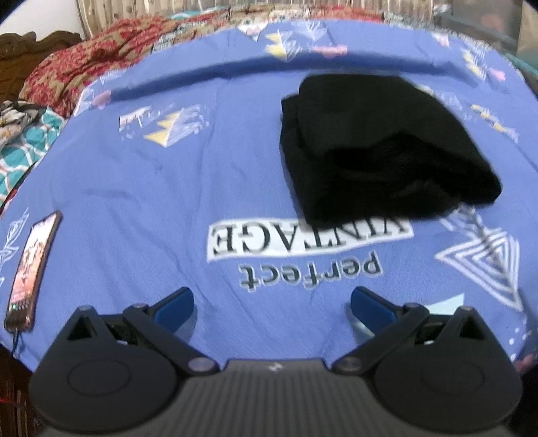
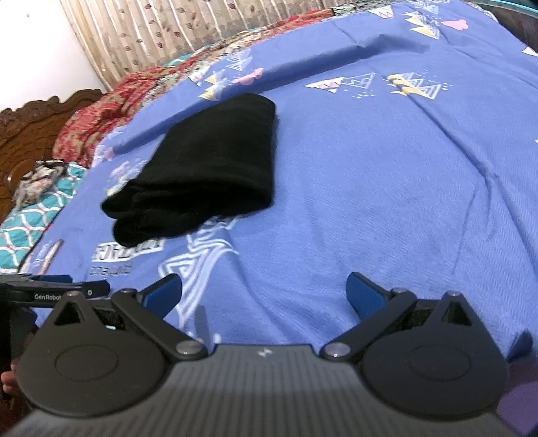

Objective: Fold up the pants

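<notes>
The black pants lie folded in a compact stack on the blue printed bedsheet. In the left wrist view they sit ahead and to the right. In the right wrist view the pants sit ahead and to the left on the bedsheet. My left gripper is open and empty, held above the sheet well short of the pants. My right gripper is open and empty, also apart from the pants. The left gripper shows at the left edge of the right wrist view.
A phone lies on the sheet near the bed's left edge. A red patterned blanket and a teal patterned cloth lie at the far left. A carved wooden headboard and a curtain stand behind.
</notes>
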Available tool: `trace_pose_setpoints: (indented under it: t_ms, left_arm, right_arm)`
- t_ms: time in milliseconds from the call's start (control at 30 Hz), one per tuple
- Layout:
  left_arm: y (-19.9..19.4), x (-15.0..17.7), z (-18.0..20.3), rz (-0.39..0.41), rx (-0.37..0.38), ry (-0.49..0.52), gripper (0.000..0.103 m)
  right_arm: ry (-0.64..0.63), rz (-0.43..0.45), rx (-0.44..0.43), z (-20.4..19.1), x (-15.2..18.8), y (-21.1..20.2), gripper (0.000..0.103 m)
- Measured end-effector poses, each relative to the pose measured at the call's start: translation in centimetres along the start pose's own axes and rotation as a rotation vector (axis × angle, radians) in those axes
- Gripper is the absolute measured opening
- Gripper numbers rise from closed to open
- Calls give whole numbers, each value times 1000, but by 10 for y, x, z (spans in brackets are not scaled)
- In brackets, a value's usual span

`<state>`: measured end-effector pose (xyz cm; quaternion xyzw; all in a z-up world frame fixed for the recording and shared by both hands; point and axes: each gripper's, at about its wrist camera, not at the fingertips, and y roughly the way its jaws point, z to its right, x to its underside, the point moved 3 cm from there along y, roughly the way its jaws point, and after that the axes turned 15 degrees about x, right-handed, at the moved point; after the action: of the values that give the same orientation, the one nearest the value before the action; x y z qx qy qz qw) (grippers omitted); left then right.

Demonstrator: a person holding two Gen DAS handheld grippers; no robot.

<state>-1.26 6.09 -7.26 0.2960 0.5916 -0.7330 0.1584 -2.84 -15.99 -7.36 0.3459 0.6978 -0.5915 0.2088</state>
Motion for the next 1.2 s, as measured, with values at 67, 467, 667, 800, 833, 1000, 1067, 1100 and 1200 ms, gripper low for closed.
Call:
trace_pose_setpoints:
  t_ms: [67, 467, 667, 800, 833, 1000, 1067, 1100, 1200]
  left_arm:
    - [-8, -8, -5, 24, 31, -6, 103]
    - [15, -97, -47, 52, 304, -166, 103]
    - [78, -114, -53, -43, 442, -269, 103]
    - [106, -107, -47, -49, 452, -305, 102]
    - [106, -107, -42, -36, 461, -284, 99]
    - [95, -127, -18, -8, 445, -173, 39]
    - [82, -147, -12, 33, 461, -116, 34]
    - [74, -159, -10, 65, 477, -98, 34]
    - [58, -201, 1, 184, 470, -17, 34]
  right_arm:
    - [-31, 16, 0, -4, -3, -4, 100]
    - [6, 58, -103, -2, -80, 16, 88]
    - [54, 3, -158, -7, -109, 66, 88]
    - [43, -76, -170, -16, -117, 113, 89]
    - [52, -94, -200, -19, -117, 122, 89]
    - [39, -150, -252, -48, -117, 135, 60]
    - [53, -129, -296, -49, -130, 127, 53]
    - [53, -96, -310, -50, -139, 120, 51]
    - [43, 28, -312, -54, -170, 101, 51]
